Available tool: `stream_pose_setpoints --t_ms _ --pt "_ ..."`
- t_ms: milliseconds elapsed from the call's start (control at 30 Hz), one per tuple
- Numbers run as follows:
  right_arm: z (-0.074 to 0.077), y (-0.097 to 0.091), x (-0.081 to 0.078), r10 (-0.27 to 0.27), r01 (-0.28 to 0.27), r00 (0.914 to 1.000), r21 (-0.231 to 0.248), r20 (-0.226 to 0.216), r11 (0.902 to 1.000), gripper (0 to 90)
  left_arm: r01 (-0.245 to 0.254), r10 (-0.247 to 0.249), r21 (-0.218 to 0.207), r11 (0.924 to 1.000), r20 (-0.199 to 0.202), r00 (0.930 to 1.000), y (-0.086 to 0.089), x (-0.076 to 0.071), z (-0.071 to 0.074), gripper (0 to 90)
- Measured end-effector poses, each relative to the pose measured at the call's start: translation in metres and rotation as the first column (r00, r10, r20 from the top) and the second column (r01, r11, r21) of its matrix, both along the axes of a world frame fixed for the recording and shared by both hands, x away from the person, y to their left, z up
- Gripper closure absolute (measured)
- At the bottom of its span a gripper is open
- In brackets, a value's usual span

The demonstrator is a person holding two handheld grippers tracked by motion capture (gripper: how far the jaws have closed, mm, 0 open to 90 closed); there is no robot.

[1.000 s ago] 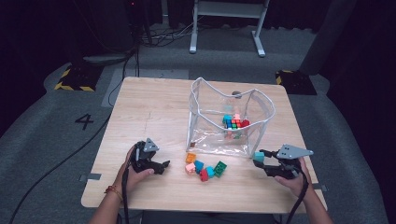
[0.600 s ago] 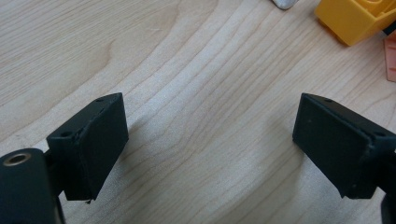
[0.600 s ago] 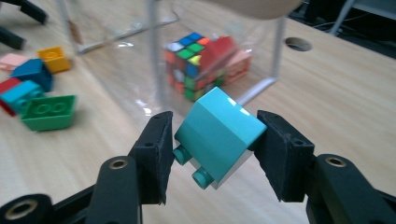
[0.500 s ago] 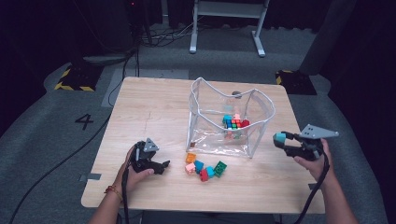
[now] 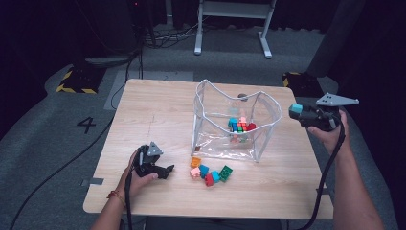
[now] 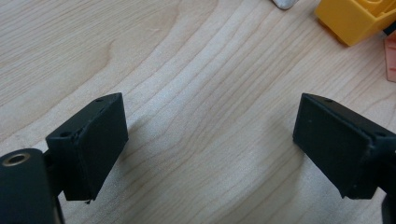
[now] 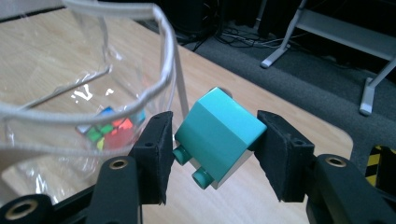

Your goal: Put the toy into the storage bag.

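Observation:
A clear plastic bag (image 5: pixel 234 122) with a white rim stands open on the wooden table (image 5: pixel 158 115), with several coloured bricks (image 5: pixel 241 126) inside. My right gripper (image 5: pixel 293 109) hovers in the air just right of the bag's rim, shut on a teal brick (image 7: pixel 219 134) that sits tilted between its pads. In the right gripper view the bag's rim (image 7: pixel 161 70) is close on the left. My left gripper (image 5: pixel 168 168) rests on the table near the front left, open, with bare wood between its pads (image 6: pixel 93 140). Loose bricks (image 5: pixel 209 173) lie in front of the bag.
A yellow brick (image 6: pixel 355 18) and a pink one (image 6: pixel 390 58) lie just beyond my left gripper's jaws. Grey floor, a number 4 marking (image 5: pixel 87 125), cables and a white metal stand (image 5: pixel 234 24) surround the table.
My right gripper has risen from the table's front right and moved back and to the right, carrying the teal brick up beside the bag's rim. The left hand has stayed put.

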State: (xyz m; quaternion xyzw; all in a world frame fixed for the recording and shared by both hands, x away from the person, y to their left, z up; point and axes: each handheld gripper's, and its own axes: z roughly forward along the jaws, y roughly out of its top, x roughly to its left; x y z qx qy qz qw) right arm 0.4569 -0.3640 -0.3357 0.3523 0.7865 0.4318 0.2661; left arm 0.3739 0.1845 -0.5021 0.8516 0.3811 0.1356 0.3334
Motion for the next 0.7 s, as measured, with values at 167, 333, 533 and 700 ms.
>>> stream_pose_setpoints --t_ms 167,333,533,700 --pt "0.018 0.007 0.013 -0.002 0.002 0.9997 0.009 0.025 1.0000 48.0 -0.005 0.005 -0.002 1.0000 -0.009 0.9999 0.000 -0.001 0.000 10.3" --pt "0.032 0.015 0.024 0.027 -0.028 0.9995 0.048 0.018 0.9985 48.0 0.000 0.000 0.000 1.0000 0.000 1.0000 0.000 0.000 0.000 10.3" --pt "0.044 0.038 0.030 0.101 -0.102 0.9946 0.038 0.023 0.9941 48.0 0.002 -0.002 0.000 1.0000 0.000 1.0000 0.000 0.000 0.000 10.3" --pt "0.047 0.066 0.033 0.183 -0.183 0.9830 0.009 0.014 0.9830 48.0 0.001 -0.001 0.000 1.0000 0.000 1.0000 0.000 0.000 0.000 10.3"
